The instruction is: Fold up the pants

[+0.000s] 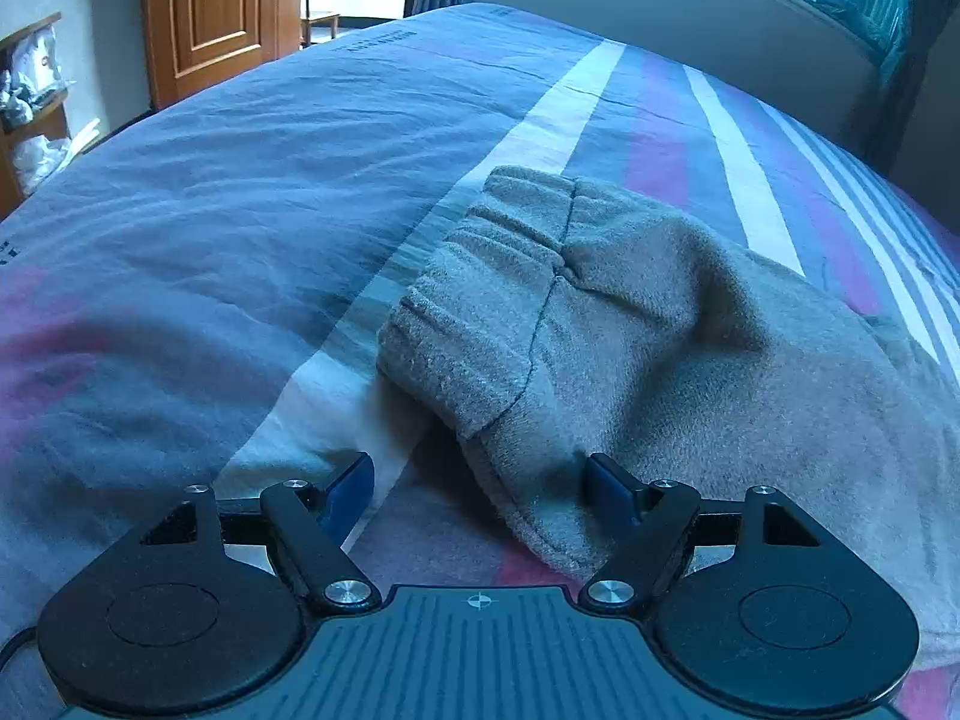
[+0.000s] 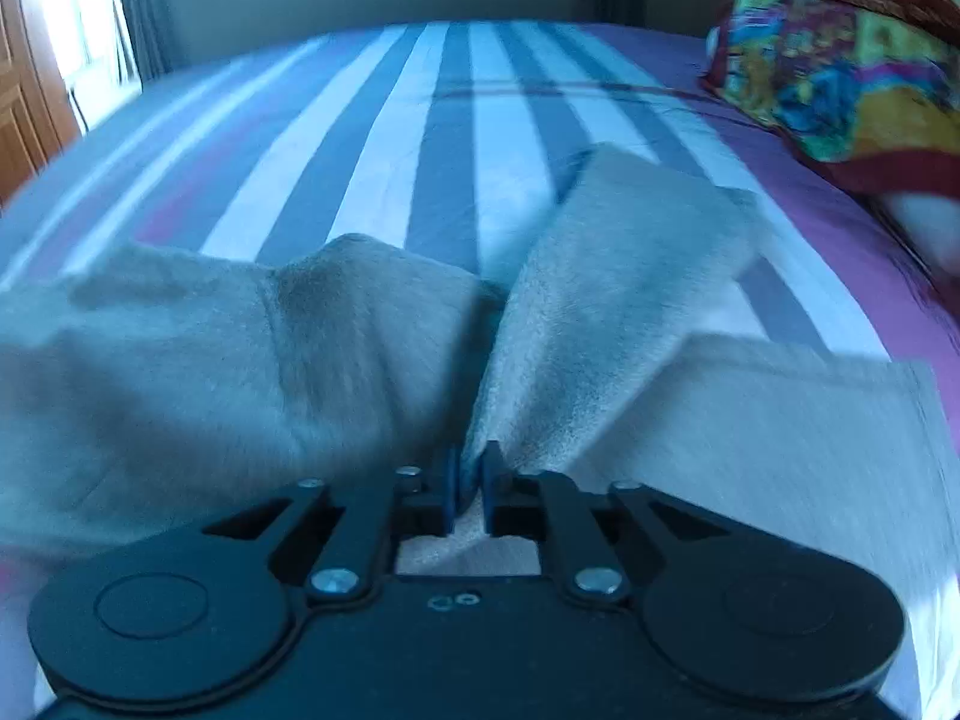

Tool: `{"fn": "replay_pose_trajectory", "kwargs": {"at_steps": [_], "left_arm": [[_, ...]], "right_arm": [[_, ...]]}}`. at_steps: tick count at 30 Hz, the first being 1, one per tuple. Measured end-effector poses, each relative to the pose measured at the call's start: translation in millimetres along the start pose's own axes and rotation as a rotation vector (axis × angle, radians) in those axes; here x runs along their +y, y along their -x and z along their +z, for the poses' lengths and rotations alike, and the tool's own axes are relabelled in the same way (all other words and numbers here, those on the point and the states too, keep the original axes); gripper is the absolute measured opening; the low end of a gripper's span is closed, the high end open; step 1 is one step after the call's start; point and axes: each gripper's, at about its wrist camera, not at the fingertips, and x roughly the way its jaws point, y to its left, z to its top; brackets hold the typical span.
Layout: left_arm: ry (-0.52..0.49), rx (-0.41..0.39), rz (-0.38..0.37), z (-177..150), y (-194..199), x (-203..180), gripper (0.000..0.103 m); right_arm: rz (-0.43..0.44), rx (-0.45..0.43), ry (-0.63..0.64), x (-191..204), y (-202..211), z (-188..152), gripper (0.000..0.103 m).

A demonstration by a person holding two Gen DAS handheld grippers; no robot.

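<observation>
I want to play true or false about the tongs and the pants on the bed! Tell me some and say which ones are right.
1. The right tongs are pinching the fuzzy tan pants. True.
2. The left tongs are squeezing the pants too. False: they are wide open, with the edge of the pants lying between the fingers, not gripped.
3. The pants lie on a striped bedspread. True.
4. The pants are bright red. False: they are tan-grey.
5. A colourful pillow sits at the far right of the bed. True.
6. The wooden door is right beside the pillow. False: it shows at the far left, beyond the bed.
</observation>
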Motion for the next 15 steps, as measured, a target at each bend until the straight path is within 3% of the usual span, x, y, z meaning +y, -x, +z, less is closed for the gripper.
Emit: {"fn": "replay_pose_trajectory", "kwargs": {"at_steps": [3,6,8,9,11,12,13,15], "left_arm": [[-0.005,-0.008,-0.006,-1.9,1.0,1.0,0.077],[-0.002,-0.006,-0.008,-3.4,-6.2,-0.7,0.077],[-0.009,-0.004,-0.007,-3.1,-6.2,-1.2,0.077],[-0.011,-0.003,-0.007,-3.0,-6.6,-1.1,0.077],[-0.012,0.0,-0.008,-2.2,-7.4,-0.8,0.077],[-0.009,0.002,-0.008,-1.9,-8.1,-0.7,0.077],[-0.008,0.003,-0.007,-1.9,-8.4,-0.9,0.077],[-0.008,0.005,-0.007,-1.4,-8.8,-1.2,0.077]], "right_arm": [[0.038,-0.025,-0.089,-19.5,35.5,-33.0,0.007],[0.023,0.023,-0.104,-36.3,29.0,-64.1,0.009],[0.038,-0.024,-0.125,-44.1,39.3,-57.2,0.028],[0.038,-0.087,-0.115,-43.6,49.2,-49.7,0.037],[0.023,-0.165,-0.054,-37.5,57.8,-27.5,0.048],[0.017,-0.172,-0.028,-35.0,55.1,-16.8,0.061],[0.012,-0.159,0.008,-32.1,47.1,-5.9,0.065],[-0.047,-0.07,0.114,-25.3,16.2,12.7,0.063]]}}
